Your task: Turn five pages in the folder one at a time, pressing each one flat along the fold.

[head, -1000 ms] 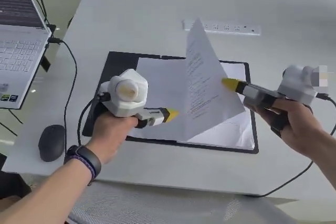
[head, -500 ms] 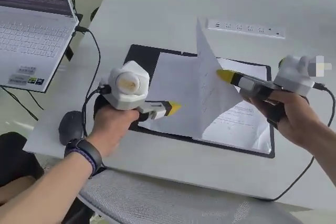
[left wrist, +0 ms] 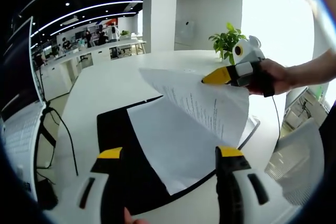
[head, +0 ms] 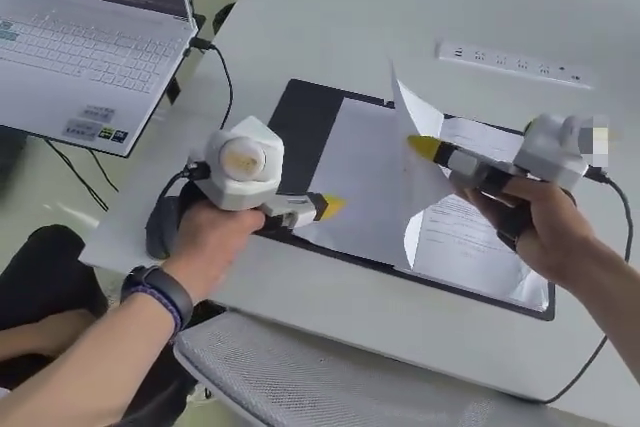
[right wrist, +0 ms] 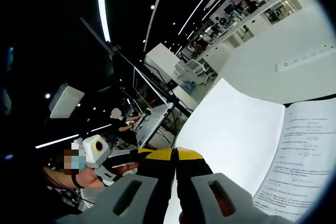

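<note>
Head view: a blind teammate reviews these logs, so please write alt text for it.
The right claw pinches a printed page, lifted upright over an open black folder on a white table. The left claw, open, points at the folder's left sheet; a laptop sits at upper left.

There were two tools, the left tool (head: 328, 207) and the right tool (head: 420, 147), one folder (head: 305, 122), one laptop (head: 80, 57), one mouse (head: 158, 232) and one power strip (head: 515, 64).

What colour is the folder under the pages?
The folder is black, clearest in the head view.
</note>
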Available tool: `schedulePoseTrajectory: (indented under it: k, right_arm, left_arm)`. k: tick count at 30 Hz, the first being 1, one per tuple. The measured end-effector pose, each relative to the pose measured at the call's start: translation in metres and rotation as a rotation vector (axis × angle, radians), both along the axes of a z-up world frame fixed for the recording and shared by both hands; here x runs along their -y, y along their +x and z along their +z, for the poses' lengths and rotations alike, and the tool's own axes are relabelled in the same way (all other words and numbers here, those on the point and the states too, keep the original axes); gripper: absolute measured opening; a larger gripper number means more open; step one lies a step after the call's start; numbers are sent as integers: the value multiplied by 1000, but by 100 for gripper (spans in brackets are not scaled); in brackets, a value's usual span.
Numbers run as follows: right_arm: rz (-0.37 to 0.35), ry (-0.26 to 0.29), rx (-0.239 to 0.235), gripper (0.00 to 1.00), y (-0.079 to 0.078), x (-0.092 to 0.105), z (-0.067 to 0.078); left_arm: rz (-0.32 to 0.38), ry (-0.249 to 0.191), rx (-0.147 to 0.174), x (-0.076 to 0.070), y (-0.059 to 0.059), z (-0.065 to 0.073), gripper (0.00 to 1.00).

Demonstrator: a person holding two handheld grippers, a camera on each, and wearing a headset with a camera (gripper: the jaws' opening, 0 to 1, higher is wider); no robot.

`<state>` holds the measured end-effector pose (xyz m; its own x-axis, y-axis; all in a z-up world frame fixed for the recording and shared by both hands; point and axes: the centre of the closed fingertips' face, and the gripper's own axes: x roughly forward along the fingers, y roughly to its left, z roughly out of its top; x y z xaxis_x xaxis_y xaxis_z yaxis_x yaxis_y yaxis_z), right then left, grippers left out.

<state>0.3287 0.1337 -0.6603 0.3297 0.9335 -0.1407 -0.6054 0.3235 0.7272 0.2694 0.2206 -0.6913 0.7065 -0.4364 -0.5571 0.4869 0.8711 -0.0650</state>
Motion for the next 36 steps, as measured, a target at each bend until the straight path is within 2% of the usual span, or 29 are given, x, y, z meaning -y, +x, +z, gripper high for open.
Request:
schedulePoseTrajectory:
  k: [7, 19, 26, 36]
  right_arm:
    - [14, 9, -43, 0, -2, -21, -13]
    - [70, 7, -87, 0, -10, -54, -31]
    - [118, -15, -128, 0, -16, -73, -52]
    - [137, -50, -180, 0, -15, -86, -77]
  left_arm:
    - [25, -8, 4, -9, -4, 3, 69]
    - [52, -9, 1, -20, -11, 0, 69]
    - [61, -15, -5, -22, -13, -4, 70]
    - [71, -19, -15, -29, -15, -7, 70]
